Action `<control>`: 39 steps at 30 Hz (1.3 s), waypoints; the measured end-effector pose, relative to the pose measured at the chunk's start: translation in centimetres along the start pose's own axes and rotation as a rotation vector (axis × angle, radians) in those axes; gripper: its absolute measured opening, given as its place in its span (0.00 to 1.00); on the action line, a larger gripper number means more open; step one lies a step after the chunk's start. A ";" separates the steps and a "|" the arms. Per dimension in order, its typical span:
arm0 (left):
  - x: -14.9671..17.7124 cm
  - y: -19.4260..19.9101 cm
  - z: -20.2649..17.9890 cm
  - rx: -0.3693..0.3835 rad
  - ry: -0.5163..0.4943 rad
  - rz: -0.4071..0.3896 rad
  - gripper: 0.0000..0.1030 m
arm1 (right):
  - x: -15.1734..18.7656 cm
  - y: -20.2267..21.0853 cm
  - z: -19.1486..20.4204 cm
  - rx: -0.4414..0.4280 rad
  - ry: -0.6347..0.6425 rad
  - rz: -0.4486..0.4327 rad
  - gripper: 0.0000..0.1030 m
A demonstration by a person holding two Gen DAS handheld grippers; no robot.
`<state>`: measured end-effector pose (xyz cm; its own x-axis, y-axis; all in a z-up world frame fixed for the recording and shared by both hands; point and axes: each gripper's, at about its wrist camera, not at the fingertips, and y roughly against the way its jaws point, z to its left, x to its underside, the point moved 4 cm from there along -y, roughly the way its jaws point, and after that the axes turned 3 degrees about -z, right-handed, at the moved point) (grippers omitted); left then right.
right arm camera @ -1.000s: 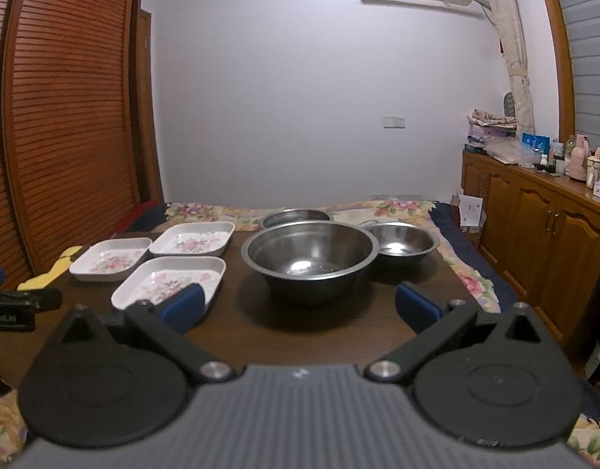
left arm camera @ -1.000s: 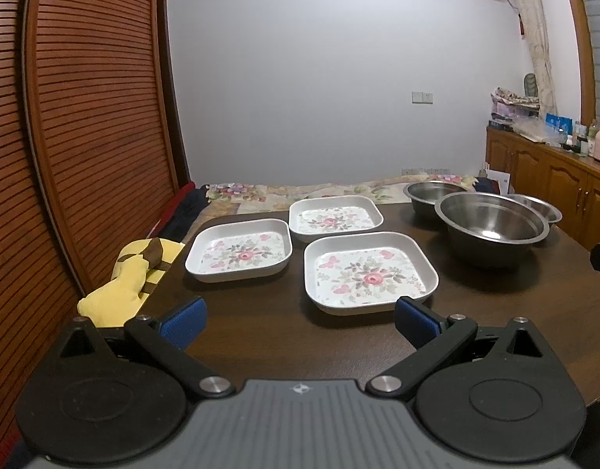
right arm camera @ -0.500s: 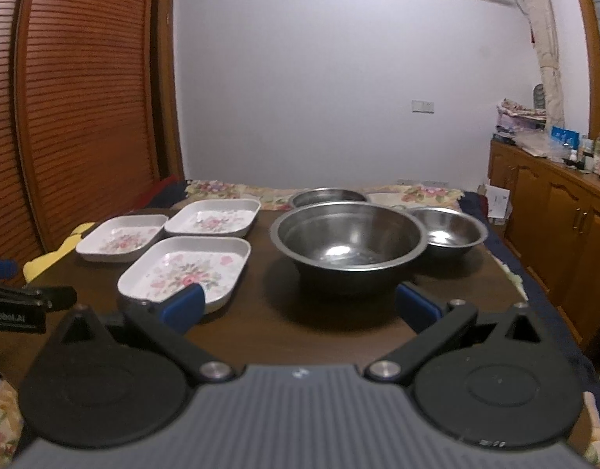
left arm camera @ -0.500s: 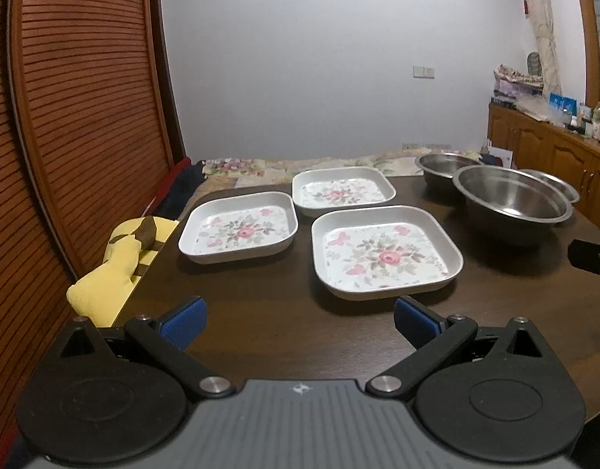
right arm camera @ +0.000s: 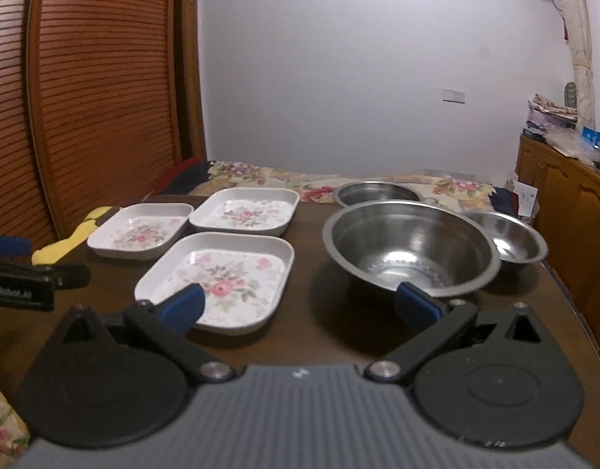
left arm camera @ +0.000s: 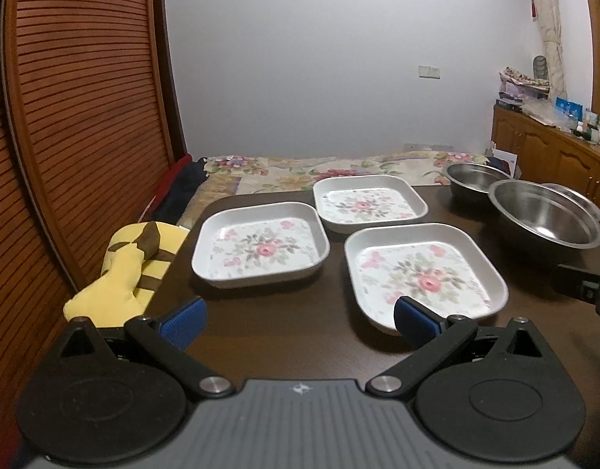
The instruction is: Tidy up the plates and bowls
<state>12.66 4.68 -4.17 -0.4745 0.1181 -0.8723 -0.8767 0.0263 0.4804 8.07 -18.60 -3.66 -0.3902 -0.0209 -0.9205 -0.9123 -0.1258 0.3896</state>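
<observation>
Both empty and spread wide: left gripper [left arm camera: 298, 318] near front plate [left arm camera: 423, 273], right gripper [right arm camera: 300, 306] before large bowl [right arm camera: 411, 248] on bench [right arm camera: 319, 324]; best to pinch each by near rim, lifting level

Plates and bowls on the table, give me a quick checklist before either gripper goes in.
1. Left gripper open, fingers holding nothing: ok.
2. Right gripper open, holding nothing: ok.
3. Three floral plates all separate, nearest plate unobstructed: ok.
4. Big steel bowl upright, nothing inside: ok.
5. Small bowl clear of big bowl's rim: cannot tell.
6. Yellow cloth away from the plates: ok.
</observation>
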 end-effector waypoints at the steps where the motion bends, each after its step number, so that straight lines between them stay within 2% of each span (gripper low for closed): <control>1: -0.2 -0.3 0.2 0.003 -0.003 0.000 1.00 | -0.2 -0.2 0.2 -0.008 0.003 0.006 1.00; 8: -1.4 -2.4 0.9 0.075 -0.003 0.002 1.00 | -0.7 -2.5 1.3 -0.061 0.009 0.053 1.00; 20: -2.2 -5.7 0.1 0.177 -0.038 0.030 1.00 | -1.0 -5.8 2.6 -0.097 0.007 0.114 1.00; 27: -1.4 -7.6 -0.2 0.230 -0.018 0.078 0.88 | -0.5 -7.0 3.1 -0.125 0.010 0.150 0.98; 30: -1.1 -8.2 -0.4 0.273 -0.001 0.101 0.82 | -0.2 -7.3 3.1 -0.129 0.007 0.165 0.83; 33: -1.0 -8.5 -0.7 0.301 0.015 0.112 0.77 | 0.1 -7.7 2.9 -0.129 -0.004 0.181 0.80; 39: -0.9 -9.3 -1.2 0.330 0.029 0.115 0.61 | 0.4 -8.2 2.4 -0.125 -0.021 0.195 0.62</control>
<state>21.13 3.12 -8.01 -0.5748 0.1112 -0.8107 -0.7466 0.3342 0.5752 15.12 -15.21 -7.14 -0.5611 -0.0367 -0.8269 -0.7975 -0.2435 0.5520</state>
